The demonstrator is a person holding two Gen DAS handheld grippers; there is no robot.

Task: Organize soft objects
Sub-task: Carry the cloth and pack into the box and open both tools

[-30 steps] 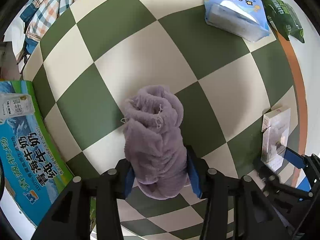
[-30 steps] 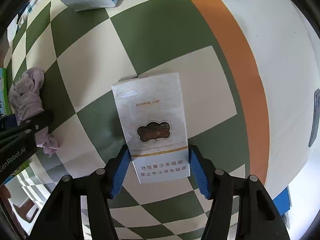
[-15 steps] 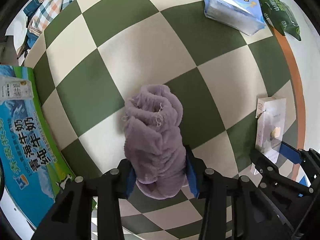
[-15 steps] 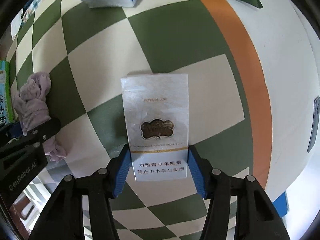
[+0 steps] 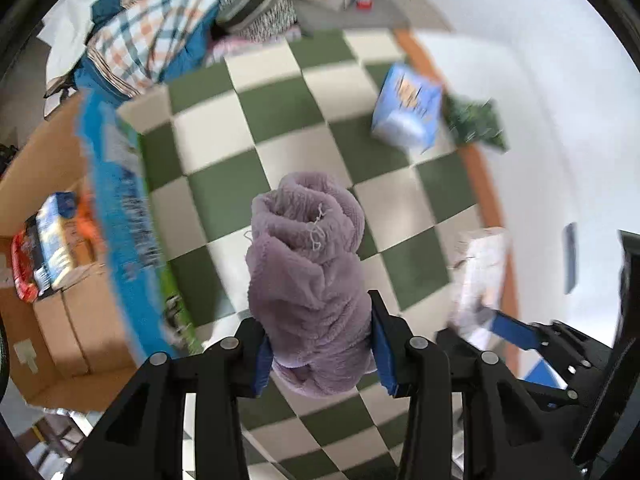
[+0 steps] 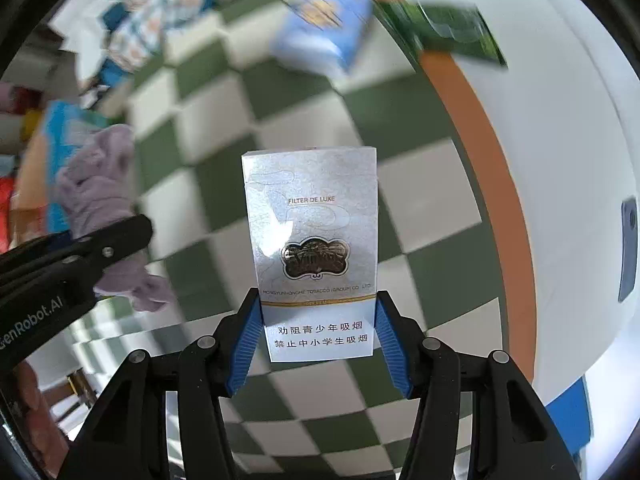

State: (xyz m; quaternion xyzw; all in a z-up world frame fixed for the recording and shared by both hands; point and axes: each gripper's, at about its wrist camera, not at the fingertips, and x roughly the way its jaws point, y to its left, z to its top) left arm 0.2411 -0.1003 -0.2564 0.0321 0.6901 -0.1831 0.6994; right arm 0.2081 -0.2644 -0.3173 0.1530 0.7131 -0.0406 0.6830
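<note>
My left gripper [image 5: 318, 344] is shut on a rolled purple fleece cloth [image 5: 308, 264] and holds it up off the green and cream checkered mat [image 5: 280, 108]. My right gripper [image 6: 316, 336] is shut on a silver-white cigarette pack [image 6: 314, 240], also lifted above the mat. The purple cloth [image 6: 100, 200] and the left gripper's arm show at the left of the right wrist view. The cigarette pack [image 5: 480, 272] and the right gripper show blurred at the right of the left wrist view.
A blue tissue pack [image 5: 406, 110] and a green pouch [image 5: 474, 124] lie at the mat's far right edge. A blue-green milk carton box [image 5: 128, 232] stands at the left, with a cardboard box [image 5: 44, 184] of items behind it. Plaid clothes [image 5: 148, 36] lie at the back.
Both grippers have lifted their objects off the mat and tilted up, so more of the room shows. The cloth and the pack stay gripped.
</note>
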